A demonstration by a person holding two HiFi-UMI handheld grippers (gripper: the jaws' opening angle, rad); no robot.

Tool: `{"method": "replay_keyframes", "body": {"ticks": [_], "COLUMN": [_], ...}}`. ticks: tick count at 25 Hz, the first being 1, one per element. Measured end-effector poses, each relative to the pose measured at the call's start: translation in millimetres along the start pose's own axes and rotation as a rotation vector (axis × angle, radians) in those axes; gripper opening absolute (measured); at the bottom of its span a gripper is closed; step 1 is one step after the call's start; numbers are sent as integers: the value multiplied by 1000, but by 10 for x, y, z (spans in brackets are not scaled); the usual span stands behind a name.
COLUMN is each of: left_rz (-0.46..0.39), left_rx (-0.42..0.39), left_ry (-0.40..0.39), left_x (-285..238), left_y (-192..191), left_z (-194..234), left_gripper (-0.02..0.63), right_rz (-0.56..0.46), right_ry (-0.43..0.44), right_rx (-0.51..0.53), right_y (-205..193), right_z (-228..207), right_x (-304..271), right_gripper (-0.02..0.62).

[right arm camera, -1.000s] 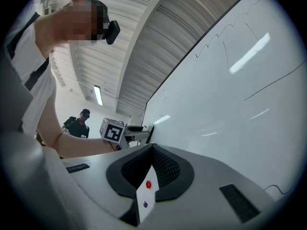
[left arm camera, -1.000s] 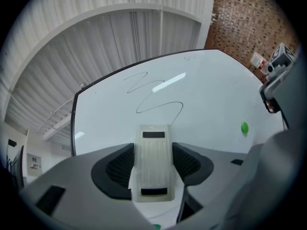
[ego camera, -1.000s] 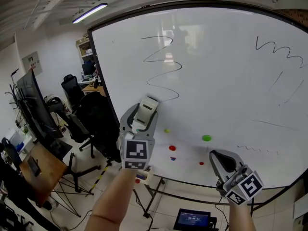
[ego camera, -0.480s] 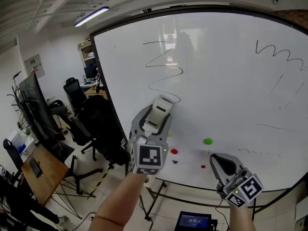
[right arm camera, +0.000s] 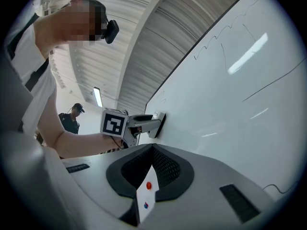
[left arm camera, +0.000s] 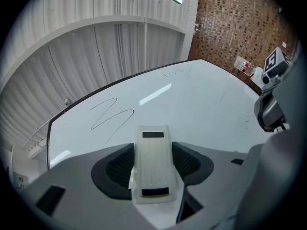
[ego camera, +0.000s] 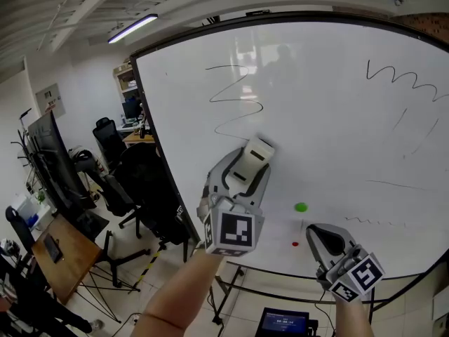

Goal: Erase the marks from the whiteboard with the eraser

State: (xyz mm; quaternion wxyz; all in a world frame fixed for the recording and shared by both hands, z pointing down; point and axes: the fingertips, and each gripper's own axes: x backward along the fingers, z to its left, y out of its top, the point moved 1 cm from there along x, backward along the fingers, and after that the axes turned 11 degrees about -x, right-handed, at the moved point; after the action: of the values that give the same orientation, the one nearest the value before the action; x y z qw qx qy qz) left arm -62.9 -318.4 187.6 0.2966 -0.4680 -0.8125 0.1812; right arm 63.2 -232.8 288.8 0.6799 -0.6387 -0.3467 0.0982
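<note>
The big whiteboard [ego camera: 316, 118] carries a black zigzag [ego camera: 235, 104] at upper left, a wavy line [ego camera: 400, 76] at upper right, and fainter strokes [ego camera: 393, 184] lower right. My left gripper [ego camera: 247, 167] is shut on a white eraser [ego camera: 254, 159], whose far end lies against the board just below the zigzag. In the left gripper view the eraser [left arm camera: 152, 164] sits between both pads. My right gripper [ego camera: 323, 239] hangs low near the board's bottom edge, jaws together. In the right gripper view only a thin white sliver with a red and a blue dot [right arm camera: 146, 194] shows between them.
A green magnet [ego camera: 301, 207] and a red magnet [ego camera: 294, 243] sit low on the board. Office chairs [ego camera: 112, 142], a monitor [ego camera: 49, 153] and a wooden desk [ego camera: 52, 248] stand at left. A screen [ego camera: 284, 321] lies on the floor below. A person [right arm camera: 72, 116] stands behind.
My left gripper has carried the eraser to the right along the board and now hides the yellow, red and purple dots. The right gripper has stayed in place.
</note>
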Motion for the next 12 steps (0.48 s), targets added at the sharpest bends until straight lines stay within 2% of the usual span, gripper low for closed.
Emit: {"method": "replay_keyframes", "body": {"ticks": [7,12], "left_rz": [40,16], "left_rx": [-45,-67], "left_ry": [-77,-78], "left_x": [101,27], "left_y": [-159,-90], "left_z": [-211,-198], "left_gripper": [273,272], "right_rz": [8,5], "right_ry": [0,10], "right_rx": [-8,-2], "right_y": [-31,-15], "right_z": [4,54], "right_x": [-7,-31], "right_gripper": [8,8]}}
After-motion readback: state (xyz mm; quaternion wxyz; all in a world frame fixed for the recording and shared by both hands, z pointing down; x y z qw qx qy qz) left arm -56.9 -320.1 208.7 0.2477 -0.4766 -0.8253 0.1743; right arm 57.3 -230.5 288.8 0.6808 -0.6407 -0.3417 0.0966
